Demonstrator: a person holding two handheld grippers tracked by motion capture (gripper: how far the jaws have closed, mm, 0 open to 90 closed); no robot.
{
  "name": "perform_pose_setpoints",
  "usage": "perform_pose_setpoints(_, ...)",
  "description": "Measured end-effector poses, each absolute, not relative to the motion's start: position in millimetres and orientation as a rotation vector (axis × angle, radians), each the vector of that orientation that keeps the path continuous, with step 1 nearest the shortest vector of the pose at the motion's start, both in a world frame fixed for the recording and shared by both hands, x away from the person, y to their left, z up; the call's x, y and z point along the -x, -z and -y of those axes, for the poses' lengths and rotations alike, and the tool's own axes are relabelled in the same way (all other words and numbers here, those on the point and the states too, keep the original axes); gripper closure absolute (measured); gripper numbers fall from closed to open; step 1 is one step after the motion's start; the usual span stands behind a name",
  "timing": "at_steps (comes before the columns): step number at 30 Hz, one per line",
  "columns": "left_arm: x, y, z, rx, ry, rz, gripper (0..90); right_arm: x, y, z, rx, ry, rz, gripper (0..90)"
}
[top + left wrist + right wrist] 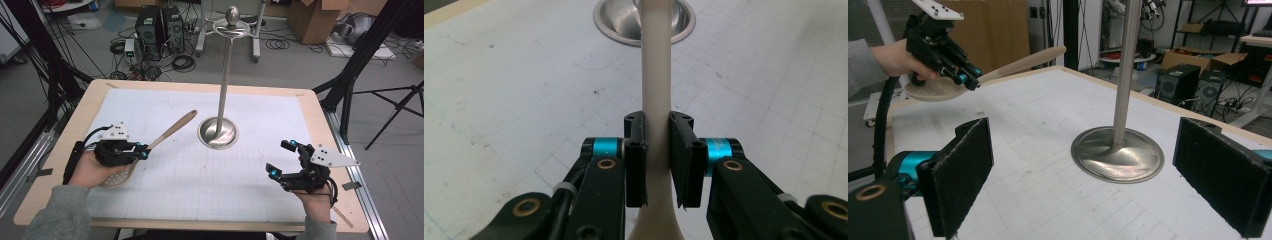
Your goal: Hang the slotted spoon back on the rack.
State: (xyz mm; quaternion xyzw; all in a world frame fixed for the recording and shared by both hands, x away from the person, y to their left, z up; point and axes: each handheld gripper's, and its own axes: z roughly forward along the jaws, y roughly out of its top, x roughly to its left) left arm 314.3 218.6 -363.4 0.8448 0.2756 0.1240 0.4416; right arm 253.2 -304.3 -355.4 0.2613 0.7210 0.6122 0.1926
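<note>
A pale wooden slotted spoon (pixel 170 131) is held off the table at the left, handle pointing up toward the metal stand (pixel 218 131). My left gripper (pixel 143 151) is shut on the spoon's handle (pixel 656 95), close to the bowl (pixel 118 176). In the right gripper view the spoon (pixel 1020 64) hangs in the air beyond the stand's pole (pixel 1124 70). My right gripper (pixel 281 159) is open at the right side of the table, nothing between its pads (pixel 962 170), facing the stand's round base (pixel 1118 155).
The stand has a tall pole topped by a ball and ring (pixel 231 20). A white gridded mat (pixel 210 165) covers the wooden table (pixel 320 115). Computers, cables and boxes lie on the floor beyond the far edge (pixel 160 25).
</note>
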Motion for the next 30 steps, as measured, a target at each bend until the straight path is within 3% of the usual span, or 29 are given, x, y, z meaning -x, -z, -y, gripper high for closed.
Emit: perform_pose_setpoints(30, -315, 325, -217, -2.037, -0.320, -0.597, 77.6, -252, 354, 306, -0.728, -1.734, -2.015, 8.2)
